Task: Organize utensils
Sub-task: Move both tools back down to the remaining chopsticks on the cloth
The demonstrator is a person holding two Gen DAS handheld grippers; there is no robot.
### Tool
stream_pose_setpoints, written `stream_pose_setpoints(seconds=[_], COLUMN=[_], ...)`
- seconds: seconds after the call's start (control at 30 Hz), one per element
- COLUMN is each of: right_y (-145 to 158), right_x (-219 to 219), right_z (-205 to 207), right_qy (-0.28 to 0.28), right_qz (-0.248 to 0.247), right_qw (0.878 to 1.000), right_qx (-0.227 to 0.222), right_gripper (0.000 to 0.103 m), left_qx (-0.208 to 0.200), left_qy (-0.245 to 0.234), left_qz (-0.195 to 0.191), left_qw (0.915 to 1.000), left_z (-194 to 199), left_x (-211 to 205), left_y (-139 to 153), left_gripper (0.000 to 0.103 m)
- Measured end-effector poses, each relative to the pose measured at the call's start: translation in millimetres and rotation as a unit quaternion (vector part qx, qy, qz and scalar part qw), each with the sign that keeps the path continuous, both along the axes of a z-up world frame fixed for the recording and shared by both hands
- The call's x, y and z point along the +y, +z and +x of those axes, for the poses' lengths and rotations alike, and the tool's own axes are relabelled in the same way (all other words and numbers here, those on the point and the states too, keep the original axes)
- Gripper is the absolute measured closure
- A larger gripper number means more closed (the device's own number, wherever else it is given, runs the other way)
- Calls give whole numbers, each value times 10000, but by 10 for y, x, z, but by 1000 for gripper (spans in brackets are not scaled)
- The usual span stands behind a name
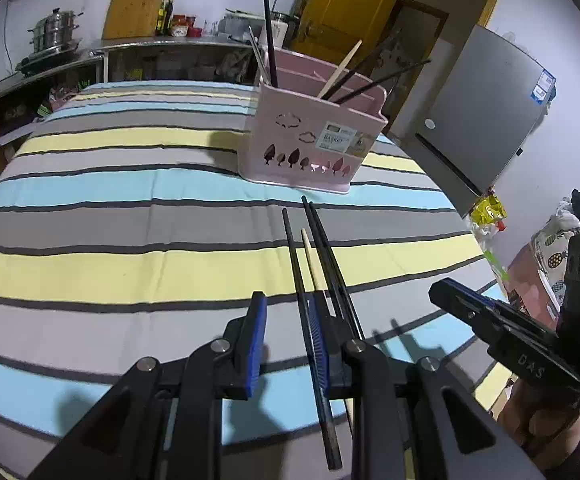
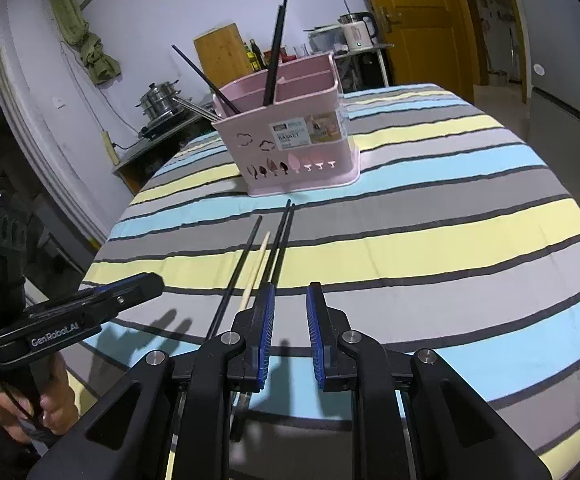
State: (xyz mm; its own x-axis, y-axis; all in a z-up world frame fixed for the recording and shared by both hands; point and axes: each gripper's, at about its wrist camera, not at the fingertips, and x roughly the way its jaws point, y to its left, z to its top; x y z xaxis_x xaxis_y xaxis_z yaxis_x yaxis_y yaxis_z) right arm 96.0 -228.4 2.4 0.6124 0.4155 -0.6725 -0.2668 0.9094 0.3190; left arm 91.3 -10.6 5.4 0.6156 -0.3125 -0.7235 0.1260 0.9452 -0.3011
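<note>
Striped blue, yellow and grey cloth covers your counter [image 2: 430,248], where a pink plastic utensil basket [image 2: 294,140] stands holding dark chopsticks. Nearer you lie three black chopsticks [image 1: 324,248] and one pale wooden chopstick [image 2: 255,270]. Your left gripper [image 1: 290,312] and right gripper [image 2: 290,304] hold their jaws apart, gripping nothing.

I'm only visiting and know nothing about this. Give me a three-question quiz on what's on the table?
1. True or false: the pink basket already holds chopsticks.
2. How many chopsticks lie loose on the striped cloth: A two, B four, C six?
3. What colour is the odd one among the loose chopsticks?

Key: 1 true; 2 B; 3 pale wood, the rest black.
</note>
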Motion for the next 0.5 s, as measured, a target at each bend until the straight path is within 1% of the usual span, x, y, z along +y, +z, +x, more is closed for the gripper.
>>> stream_pose_setpoints(seconds=[0.4,0.5], right_y=[-112,-125], right_x=[11,-4], right_z=[250,289], right_qy=[-1,-9], right_qz=[0,0], right_qw=[9997,9996], right_qx=[254,290], right_gripper=[86,86], left_qx=[383,449], left_qy=[-70,-96], left_qz=[42,105], left_qw=[9992,9989], left_z=[498,586], left_x=[-105,-138], left_y=[-210,-254], left_gripper=[80,80])
